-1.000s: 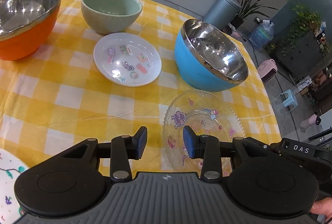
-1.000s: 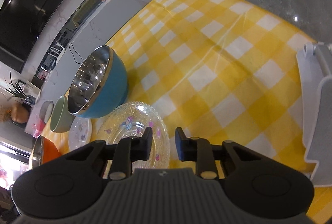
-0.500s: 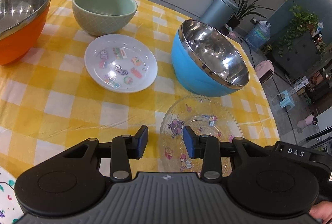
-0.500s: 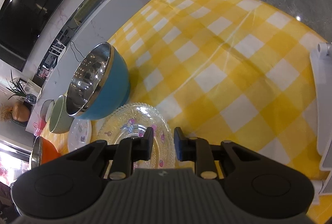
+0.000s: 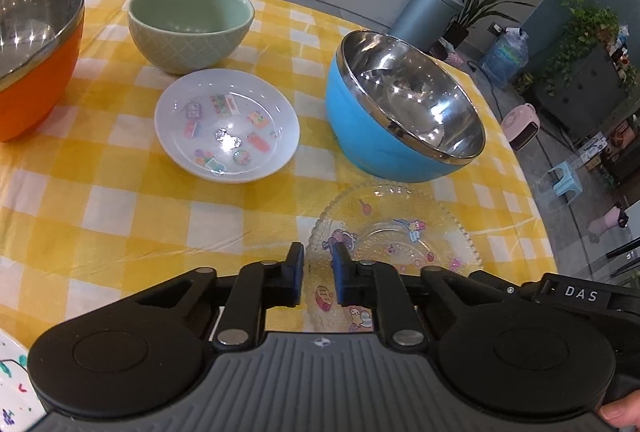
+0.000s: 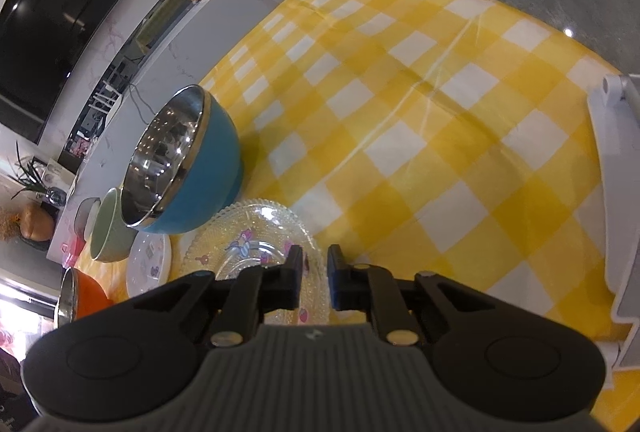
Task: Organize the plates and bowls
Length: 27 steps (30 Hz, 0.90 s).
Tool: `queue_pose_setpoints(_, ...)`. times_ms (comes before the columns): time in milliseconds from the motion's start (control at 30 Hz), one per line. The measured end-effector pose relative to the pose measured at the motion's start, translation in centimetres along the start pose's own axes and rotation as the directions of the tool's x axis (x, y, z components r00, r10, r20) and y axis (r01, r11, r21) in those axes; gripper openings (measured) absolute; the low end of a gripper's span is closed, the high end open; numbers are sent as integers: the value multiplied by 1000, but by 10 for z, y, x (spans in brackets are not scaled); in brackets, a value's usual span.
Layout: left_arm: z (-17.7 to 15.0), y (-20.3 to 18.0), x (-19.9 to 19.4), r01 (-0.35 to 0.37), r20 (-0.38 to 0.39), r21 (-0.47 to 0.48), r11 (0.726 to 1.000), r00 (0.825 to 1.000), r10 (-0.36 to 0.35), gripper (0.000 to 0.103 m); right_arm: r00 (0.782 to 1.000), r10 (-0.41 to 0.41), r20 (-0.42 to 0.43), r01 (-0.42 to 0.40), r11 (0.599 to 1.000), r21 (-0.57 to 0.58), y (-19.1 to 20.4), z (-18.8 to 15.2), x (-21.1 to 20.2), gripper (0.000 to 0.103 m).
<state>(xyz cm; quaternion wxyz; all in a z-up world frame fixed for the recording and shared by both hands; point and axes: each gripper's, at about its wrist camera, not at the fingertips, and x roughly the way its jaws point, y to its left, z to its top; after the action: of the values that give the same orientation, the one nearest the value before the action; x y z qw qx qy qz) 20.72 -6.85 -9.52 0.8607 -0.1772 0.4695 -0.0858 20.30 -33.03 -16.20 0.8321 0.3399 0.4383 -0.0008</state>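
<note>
A clear glass plate (image 5: pixel 394 232) with cartoon prints lies on the yellow checked tablecloth, in front of a blue steel-lined bowl (image 5: pixel 400 112). My left gripper (image 5: pixel 319 274) hovers over the plate's near-left rim, jaws a narrow gap apart, holding nothing. My right gripper (image 6: pixel 314 278) is over the same plate (image 6: pixel 248 236) at its other edge, jaws narrowly apart and empty. A white plate (image 5: pixel 227 124) with stickers, a green bowl (image 5: pixel 191 25) and an orange bowl (image 5: pixel 32 52) stand further left.
A white rack (image 6: pixel 618 192) stands at the right table edge in the right wrist view. A patterned plate's edge (image 5: pixel 12 384) shows at the lower left. The table's far edge drops to the floor with a bin (image 5: pixel 428 12) and plants.
Both grippers have moved closer to the glass plate. The left jaws have narrowed from wide open to a small gap. The right jaws stay narrowly apart.
</note>
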Motion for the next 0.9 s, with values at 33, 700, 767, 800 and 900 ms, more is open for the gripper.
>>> queue_pose_setpoints(33,0,0,0,0,-2,1,1000,1000,0,16,1000,0,-1,0,1000,2,0,0,0,9)
queue_pose_setpoints(700,-5,6,-29,-20,21,-12,1000,1000,20,15,998,41,-55,-40,999,18,3,-12,-9,6)
queue_pose_setpoints(767,-7,8,-33,-22,21,-16,1000,1000,23,15,997,44,-61,-44,999,9,5,-15,-11,5)
queue_pose_setpoints(800,-8,8,-35,-24,21,-17,1000,999,24,15,997,47,-64,-46,999,7,5,-17,-12,5)
queue_pose_setpoints(900,-12,11,-42,-27,26,-23,999,999,27,15,995,60,-74,-59,998,6,5,-22,-15,5)
